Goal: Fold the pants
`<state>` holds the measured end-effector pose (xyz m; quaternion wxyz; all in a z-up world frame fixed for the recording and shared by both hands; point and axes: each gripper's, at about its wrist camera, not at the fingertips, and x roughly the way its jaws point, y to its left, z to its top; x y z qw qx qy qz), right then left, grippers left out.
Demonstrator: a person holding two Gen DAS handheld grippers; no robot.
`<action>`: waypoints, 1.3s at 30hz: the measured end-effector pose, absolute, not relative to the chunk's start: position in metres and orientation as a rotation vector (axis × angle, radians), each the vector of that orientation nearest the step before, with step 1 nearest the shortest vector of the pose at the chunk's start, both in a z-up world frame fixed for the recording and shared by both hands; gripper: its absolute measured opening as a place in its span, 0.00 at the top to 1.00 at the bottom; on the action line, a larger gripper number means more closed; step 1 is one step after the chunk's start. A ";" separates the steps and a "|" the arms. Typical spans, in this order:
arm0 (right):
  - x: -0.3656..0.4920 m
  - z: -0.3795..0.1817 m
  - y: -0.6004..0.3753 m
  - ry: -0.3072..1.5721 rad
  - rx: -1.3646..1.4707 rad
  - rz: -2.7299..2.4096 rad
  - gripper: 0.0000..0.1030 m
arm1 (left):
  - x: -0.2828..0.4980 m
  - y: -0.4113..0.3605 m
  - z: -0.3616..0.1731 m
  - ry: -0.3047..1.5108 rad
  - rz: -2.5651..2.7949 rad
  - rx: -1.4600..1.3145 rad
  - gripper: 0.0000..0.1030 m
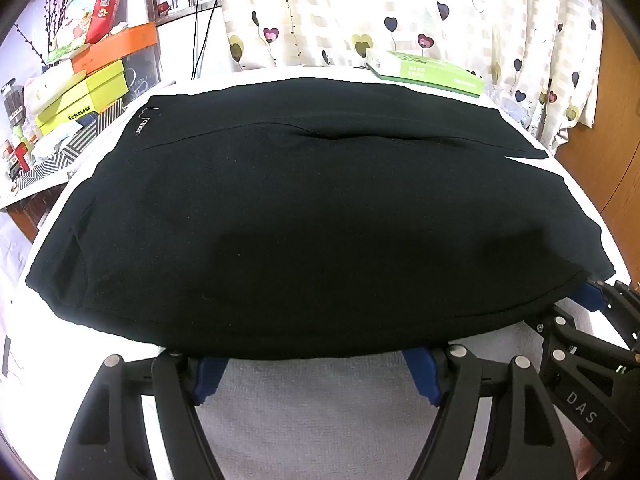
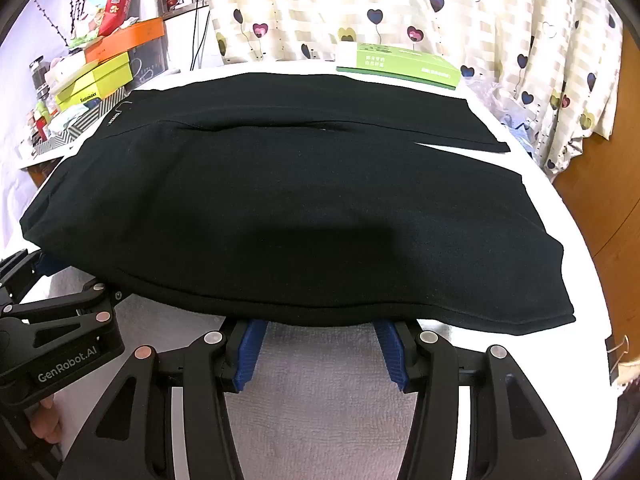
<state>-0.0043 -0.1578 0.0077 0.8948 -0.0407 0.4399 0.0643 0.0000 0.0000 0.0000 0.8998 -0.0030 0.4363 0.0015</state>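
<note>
Across most of both wrist views: black pants (image 1: 304,216), spread flat on a white cloth-covered table (image 2: 320,396), waist end with a small white label at the left, two legs running right and parting slightly at the far right hems. Near long edge of the pants lying just above both pairs of tongs, draped over their fingertips.

Behind the table: pale curtain (image 1: 400,12) printed with dark and coloured hearts. At the far table edge, right of centre: flat green-and-white box (image 1: 428,74). On the left, off the table: cluttered stack of boxes (image 1: 84,76), yellow-green, orange and red, on a side surface. At the right rim: wooden panel (image 2: 608,200).

Bottom of the left wrist view: left gripper (image 1: 316,372), black frame with blue fingers (image 1: 208,376), jaws standing wide apart, tips tucked at or under the pants edge, white cloth visible between them. Nothing pinched. To its right, in the same view: the other tool's black frame.

Bottom of the right wrist view: right gripper (image 2: 320,354), blue ridged fingers (image 2: 248,354) partly spread, narrower than the left pair, tips likewise hidden under the pants edge. Cannot tell whether any fabric sits between them; pads not pressed together. At lower left of that view: a hand (image 2: 44,420) around the left tool's handle. On the table's right edge: small binder clip (image 2: 616,354).
</note>
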 end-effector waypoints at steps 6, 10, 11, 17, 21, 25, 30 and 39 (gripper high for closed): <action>-0.004 0.008 -0.160 0.913 -0.080 0.136 0.49 | 0.000 0.001 0.000 0.901 0.002 -0.010 0.24; -0.005 0.007 -0.163 0.913 -0.070 0.141 0.49 | 0.000 0.000 0.000 0.902 0.006 -0.005 0.24; -0.004 0.007 -0.163 0.913 -0.070 0.141 0.49 | 0.000 0.000 0.000 0.902 0.006 -0.004 0.24; -0.004 0.008 -0.159 0.913 -0.075 0.138 0.49 | -0.001 0.000 0.000 0.902 0.007 -0.003 0.24; -0.004 0.008 -0.158 0.913 -0.076 0.138 0.49 | -0.001 0.000 0.000 0.902 0.007 -0.003 0.24; -0.004 0.008 -0.158 0.913 -0.076 0.138 0.49 | -0.001 0.001 0.000 0.902 0.007 -0.002 0.24; -0.004 0.008 -0.158 0.913 -0.076 0.138 0.49 | -0.001 0.001 0.000 0.902 0.007 -0.002 0.24; -0.004 0.008 -0.158 0.913 -0.076 0.138 0.49 | -0.001 0.000 0.000 0.902 0.007 -0.002 0.24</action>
